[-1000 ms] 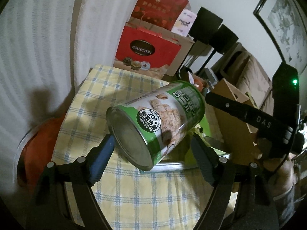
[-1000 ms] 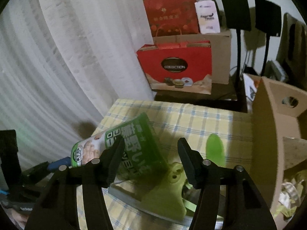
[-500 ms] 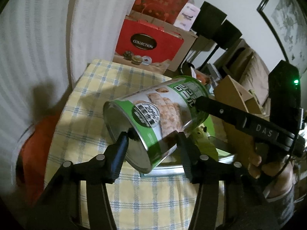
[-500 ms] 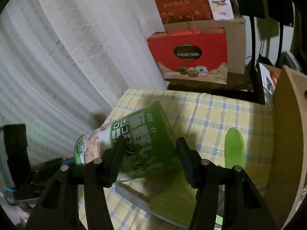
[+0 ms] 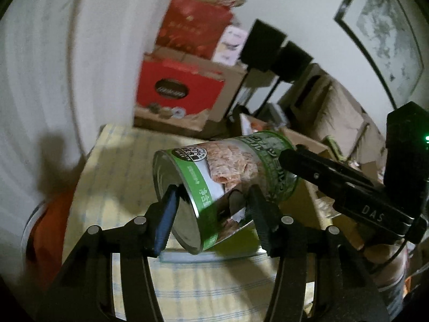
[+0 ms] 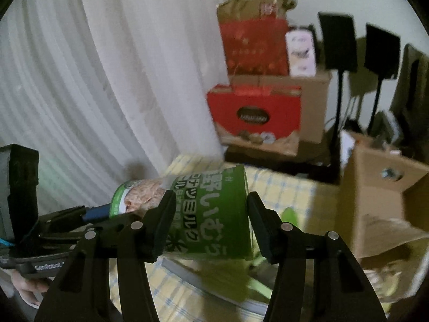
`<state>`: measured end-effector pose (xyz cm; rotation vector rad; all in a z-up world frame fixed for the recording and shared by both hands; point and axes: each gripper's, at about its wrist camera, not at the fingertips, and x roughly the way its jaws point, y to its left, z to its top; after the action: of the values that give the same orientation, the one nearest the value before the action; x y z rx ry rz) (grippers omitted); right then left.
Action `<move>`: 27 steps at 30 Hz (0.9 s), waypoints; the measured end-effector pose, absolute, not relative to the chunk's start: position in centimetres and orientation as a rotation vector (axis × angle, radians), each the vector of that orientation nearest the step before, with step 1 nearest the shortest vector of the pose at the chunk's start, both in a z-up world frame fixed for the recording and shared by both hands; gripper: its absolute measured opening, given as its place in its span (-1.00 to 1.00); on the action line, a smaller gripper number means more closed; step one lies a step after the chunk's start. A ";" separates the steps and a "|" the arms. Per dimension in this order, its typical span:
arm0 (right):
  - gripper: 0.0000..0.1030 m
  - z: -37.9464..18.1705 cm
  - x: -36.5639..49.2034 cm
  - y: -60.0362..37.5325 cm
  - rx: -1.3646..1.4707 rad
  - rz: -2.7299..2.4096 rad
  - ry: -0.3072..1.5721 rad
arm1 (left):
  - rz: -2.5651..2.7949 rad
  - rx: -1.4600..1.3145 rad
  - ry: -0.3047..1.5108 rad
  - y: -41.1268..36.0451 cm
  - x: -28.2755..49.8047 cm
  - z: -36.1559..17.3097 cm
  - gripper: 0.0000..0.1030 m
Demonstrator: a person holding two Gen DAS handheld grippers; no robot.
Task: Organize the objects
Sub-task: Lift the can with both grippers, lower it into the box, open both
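A green-labelled can (image 5: 222, 177) lies on its side in the air above the yellow checked table (image 5: 120, 166). My left gripper (image 5: 211, 209) is shut on its near end, metal base towards the camera. My right gripper (image 6: 209, 217) is shut on the can (image 6: 203, 209) at its other end; its black body shows in the left wrist view (image 5: 348, 196). Below the can lies a silver tray (image 6: 203, 281) holding green items (image 6: 289, 214). The left gripper body shows at the left of the right wrist view (image 6: 53, 230).
White curtains (image 6: 80, 80) hang behind the table. Red gift bags (image 6: 254, 112) and cardboard boxes (image 6: 316, 102) stand beyond the far edge. An open cardboard box (image 6: 380, 204) stands at the table's right. An orange object (image 5: 48, 228) sits low at the left.
My left gripper closed onto the can's near end. Both grippers lifted the can higher above the tray and tipped it closer to level.
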<state>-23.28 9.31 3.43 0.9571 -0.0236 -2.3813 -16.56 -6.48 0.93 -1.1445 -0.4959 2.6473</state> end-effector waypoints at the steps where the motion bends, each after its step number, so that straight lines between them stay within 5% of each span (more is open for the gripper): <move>1: 0.11 4.4 -23.0 10.2 0.938 -2.408 -0.017 | 2.640 -1.132 -0.486 -5.7 -16.7 1.5 -0.03; 15: 0.11 9.7 -21.4 24.0 0.931 -2.651 -0.068 | 2.500 -1.012 -0.287 8.8 -19.9 6.5 -0.03; 27: 0.11 7.7 -23.0 34.1 1.008 -2.803 -0.208 | 2.370 -1.096 -0.197 18.5 -25.0 4.2 -0.02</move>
<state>-23.05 34.14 7.73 1.0084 -0.2082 -2.8035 -25.01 18.54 4.17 -1.0958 -0.1966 2.3695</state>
